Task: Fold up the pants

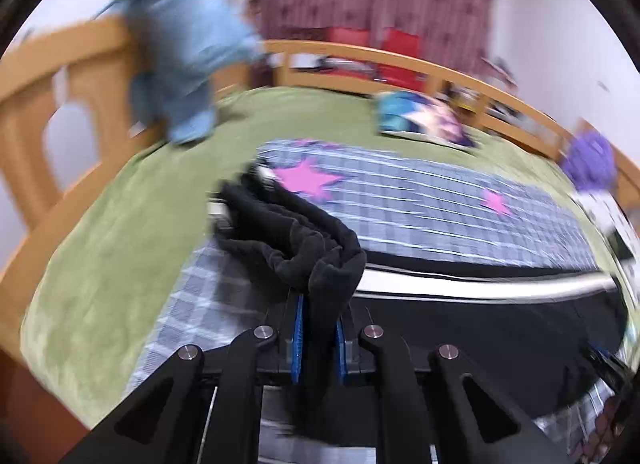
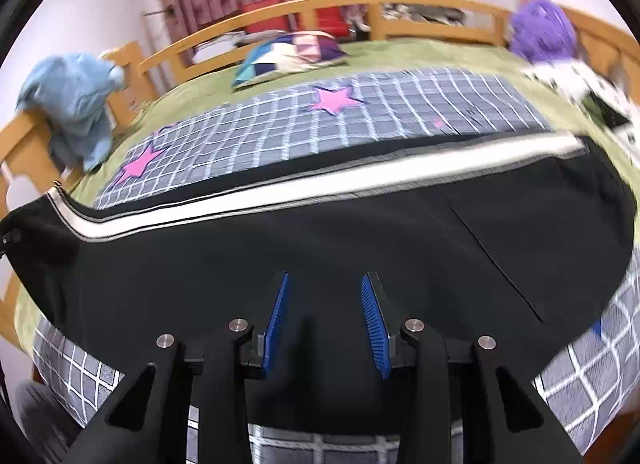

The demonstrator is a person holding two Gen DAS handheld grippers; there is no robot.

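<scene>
Black pants [image 2: 320, 232] with a white side stripe [image 2: 304, 187] lie stretched across a grey checked blanket on the bed. My left gripper [image 1: 319, 304] is shut on a bunched black end of the pants [image 1: 296, 240] and holds it lifted above the blanket. The rest of the pants [image 1: 480, 324] runs off to the right in the left wrist view. My right gripper [image 2: 325, 284] is open and empty, its blue pads [image 2: 276, 324] apart just above the middle of the pants.
The grey checked blanket with pink stars [image 2: 360, 111] lies on a green bedspread [image 1: 104, 244]. A wooden bed rail [image 2: 360, 7] runs round the far side. A blue garment [image 2: 76, 103] hangs on the rail, a colourful pillow [image 2: 288, 53] and a purple item [image 2: 544, 31] lie beyond.
</scene>
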